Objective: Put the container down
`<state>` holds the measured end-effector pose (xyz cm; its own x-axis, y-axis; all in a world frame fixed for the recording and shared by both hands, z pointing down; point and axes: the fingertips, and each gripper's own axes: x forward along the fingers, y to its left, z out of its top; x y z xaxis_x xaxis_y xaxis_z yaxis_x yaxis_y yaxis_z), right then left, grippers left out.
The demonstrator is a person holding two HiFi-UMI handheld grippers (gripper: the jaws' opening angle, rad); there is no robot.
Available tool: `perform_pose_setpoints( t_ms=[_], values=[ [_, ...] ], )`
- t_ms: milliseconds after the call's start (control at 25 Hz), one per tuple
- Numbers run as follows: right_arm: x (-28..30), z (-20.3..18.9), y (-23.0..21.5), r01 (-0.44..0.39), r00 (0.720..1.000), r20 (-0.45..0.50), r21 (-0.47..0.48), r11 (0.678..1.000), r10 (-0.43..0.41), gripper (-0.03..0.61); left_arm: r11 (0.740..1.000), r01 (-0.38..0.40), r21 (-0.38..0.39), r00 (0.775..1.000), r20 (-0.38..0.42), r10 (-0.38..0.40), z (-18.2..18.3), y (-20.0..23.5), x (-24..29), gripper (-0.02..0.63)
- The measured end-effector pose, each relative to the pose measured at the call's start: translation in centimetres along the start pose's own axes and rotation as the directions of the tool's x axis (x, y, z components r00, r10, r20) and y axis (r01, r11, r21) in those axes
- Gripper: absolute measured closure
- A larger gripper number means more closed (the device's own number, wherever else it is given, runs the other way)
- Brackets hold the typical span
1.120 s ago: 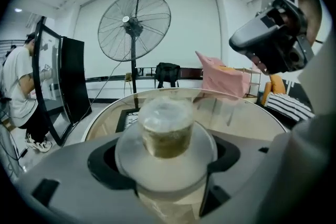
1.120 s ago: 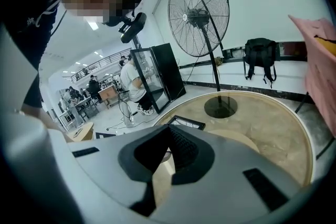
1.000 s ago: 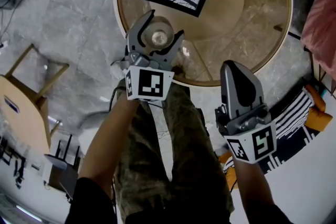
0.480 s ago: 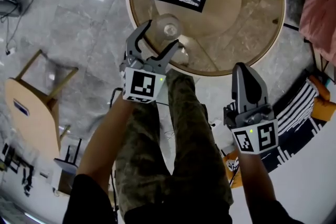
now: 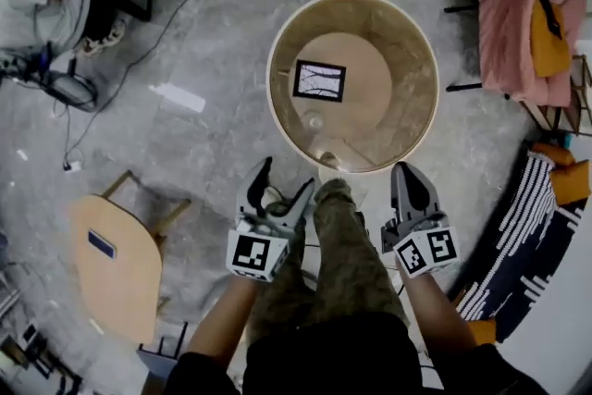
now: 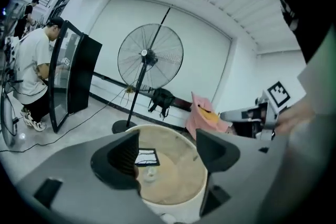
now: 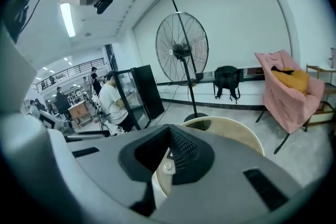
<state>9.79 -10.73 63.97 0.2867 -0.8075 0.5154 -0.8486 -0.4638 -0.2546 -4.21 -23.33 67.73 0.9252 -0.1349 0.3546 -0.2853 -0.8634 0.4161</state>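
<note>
As the head view has it, container (image 5: 315, 120): small and clear, upright on the round surface (image 5: 407, 120), just below the black-framed picture card (image 5: 319, 80) and well clear of both grippers.
Left gripper (image 5: 285, 176): low in the frame, short of the surface's near rim, jaws wide and empty.
Right gripper (image 5: 405, 169): lower right of the surface, jaws together, holding nothing.
Risk: the put-down looks finished. What trouble remains would come from reaching back in, since a wide jaw swept across could tip so light a container. Clear glass on a glossy top is also easy to misjudge.
Writing: each marker cube (image 5: 255, 256) bears only black-and-white squares. The wooden chair (image 5: 116, 268) at lower left has a blue label too small to read. The card shows a branch pattern and no words.

Left gripper view, left gripper (image 6: 168, 157): jaws spread, with only air and the far surface (image 6: 176, 181) between them.
Container (image 6: 149, 176): a pale shape on the top, beside the card, touching neither jaw.
Risk: the near rim lies right under the jaws, so a forward dip would probably strike it.
Writing: none, only the other cube's marker at right.

Right gripper view, right gripper (image 7: 169, 157): ribbed pads closed to a sliver, nothing gripped.
Surface (image 7: 236, 136): its rim arcs behind the jaws.
Fan (image 7: 181, 50): standing well beyond.
Writing: none legible.
</note>
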Motion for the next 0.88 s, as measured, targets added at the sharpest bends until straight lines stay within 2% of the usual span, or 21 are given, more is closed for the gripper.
perform_pose_setpoints(
  t_ms=[120, 200, 280, 320, 360, 400, 520, 680, 880],
  values=[
    [-3.0, 5.7, 4.3, 0.039, 0.994, 0.100, -0.030, 0.999, -0.036, 0.557, 0.997, 0.072, 0.004, 0.996, 0.052, -0.072, 8.0, -2.2, -5.1, 0.271],
    [-5.2, 8.5, 7.4, 0.047, 0.988, 0.146, -0.055, 0.997, -0.039, 0.557, 0.996, 0.083, 0.026, 0.996, 0.043, -0.084, 11.3, -3.2, -8.6, 0.314],
    [-7.5, 10.7, 10.3, 0.016, 0.986, 0.167, -0.076, 0.997, -0.004, 0.557, 0.998, 0.045, 0.052, 0.999, 0.024, -0.046, 13.4, -4.5, -12.6, 0.378],
    [-8.9, 12.0, 11.3, -0.001, 0.984, 0.178, -0.085, 0.996, 0.016, 0.557, 0.998, 0.016, 0.067, 1.000, 0.020, -0.017, 14.2, -5.4, -14.3, 0.436],
    [-10.4, 13.4, 12.0, -0.015, 0.980, 0.196, -0.096, 0.995, 0.034, 0.557, 0.997, -0.011, 0.077, 1.000, 0.027, 0.009, 15.2, -6.4, -15.6, 0.494],
    [-11.9, 14.9, 12.4, -0.022, 0.975, 0.218, -0.110, 0.994, 0.046, 0.557, 0.996, -0.029, 0.079, 0.998, 0.049, 0.026, 16.3, -7.5, -16.6, 0.515],
    [-15.5, 19.2, 12.4, -0.019, 0.960, 0.272, -0.156, 0.988, 0.062, 0.557, 0.994, -0.064, 0.089, 0.987, 0.156, 0.050, 20.6, -10.2, -17.9, 0.536],
    [-20.1, 23.8, 11.2, 0.015, 0.940, 0.334, -0.241, 0.970, 0.069, 0.557, 0.982, -0.129, 0.136, 0.967, 0.239, 0.094, 26.1, -13.7, -18.0, 0.563],
    [-22.7, 27.7, 8.1, 0.037, 0.926, 0.371, -0.263, 0.964, 0.066, 0.557, 0.968, -0.136, 0.209, 0.946, 0.317, 0.064, 31.2, -16.4, -17.1, 0.569]
  ],
)
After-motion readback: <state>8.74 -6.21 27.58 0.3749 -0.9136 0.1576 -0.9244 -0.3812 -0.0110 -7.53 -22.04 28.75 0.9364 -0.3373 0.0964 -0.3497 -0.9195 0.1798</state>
